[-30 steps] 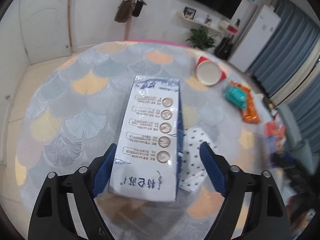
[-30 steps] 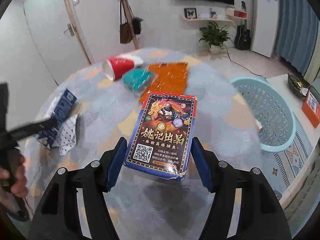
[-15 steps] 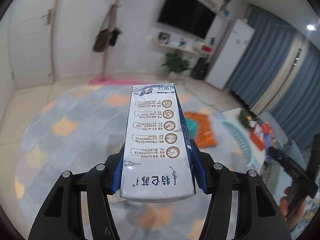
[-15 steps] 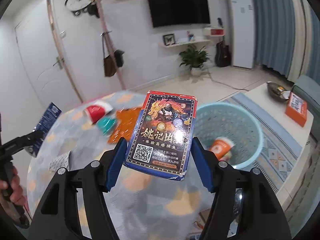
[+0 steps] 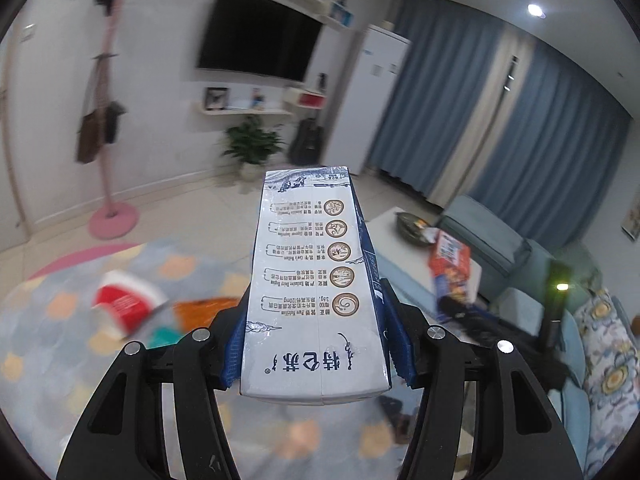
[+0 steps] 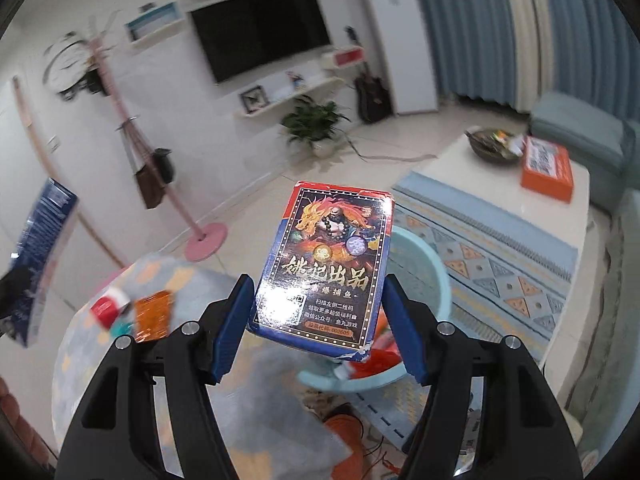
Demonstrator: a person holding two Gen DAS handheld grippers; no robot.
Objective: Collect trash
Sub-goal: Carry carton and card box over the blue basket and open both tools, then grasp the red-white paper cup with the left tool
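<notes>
My left gripper (image 5: 316,344) is shut on a white and blue milk carton (image 5: 312,280) and holds it up in the air above the round table (image 5: 48,360). The carton also shows at the left edge of the right wrist view (image 6: 40,248). My right gripper (image 6: 318,328) is shut on a playing card box (image 6: 328,268) with a dragon picture, held above a light blue basket (image 6: 424,268). The basket holds some red and orange trash (image 6: 376,360).
A red paper cup (image 5: 124,304), an orange wrapper (image 5: 204,308) and a teal packet (image 5: 164,336) lie on the table. A white coffee table (image 6: 500,208) with an orange box (image 6: 546,168) stands right. A pink coat stand (image 6: 200,236) is behind.
Both grippers have risen and tilted up with their loads. The left has swung right, away from the table middle. The right now holds the card box over the basket.
</notes>
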